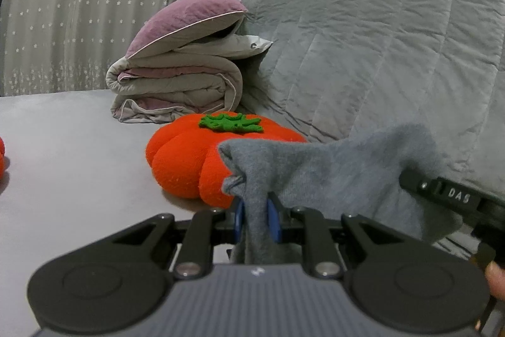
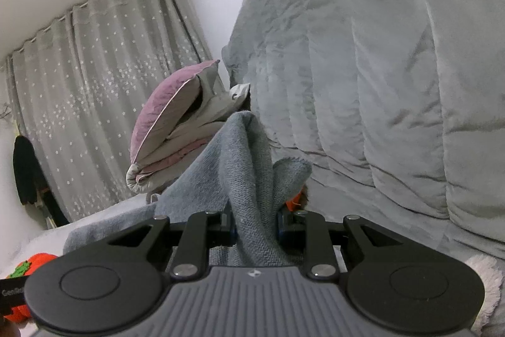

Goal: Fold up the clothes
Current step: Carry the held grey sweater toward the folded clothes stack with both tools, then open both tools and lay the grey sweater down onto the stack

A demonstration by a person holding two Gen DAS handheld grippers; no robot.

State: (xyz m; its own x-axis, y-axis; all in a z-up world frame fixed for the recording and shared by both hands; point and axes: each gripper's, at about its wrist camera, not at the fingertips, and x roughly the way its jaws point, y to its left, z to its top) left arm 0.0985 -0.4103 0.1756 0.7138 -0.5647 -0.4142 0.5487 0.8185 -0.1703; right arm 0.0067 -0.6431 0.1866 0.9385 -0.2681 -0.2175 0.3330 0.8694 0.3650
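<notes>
A grey-blue knit garment [image 1: 331, 176] hangs stretched above the bed between my two grippers. In the left wrist view my left gripper [image 1: 257, 218] is shut on a bunched edge of it, with the blue pads [image 1: 274, 223] pressing the cloth from both sides. The other gripper's black body [image 1: 448, 195] shows at the right of that view, against the same cloth. In the right wrist view my right gripper [image 2: 256, 226] is shut on a thick fold of the garment [image 2: 246, 166], which rises in front of the lens and drapes down to the left.
An orange pumpkin-shaped cushion [image 1: 192, 160] lies on the light grey bed [image 1: 69, 153] just behind the garment. A folded purple-and-beige quilt stack [image 1: 180, 75] stands further back. A grey quilted headboard [image 1: 378, 52] fills the right, star-patterned curtains [image 1: 94, 5] the left.
</notes>
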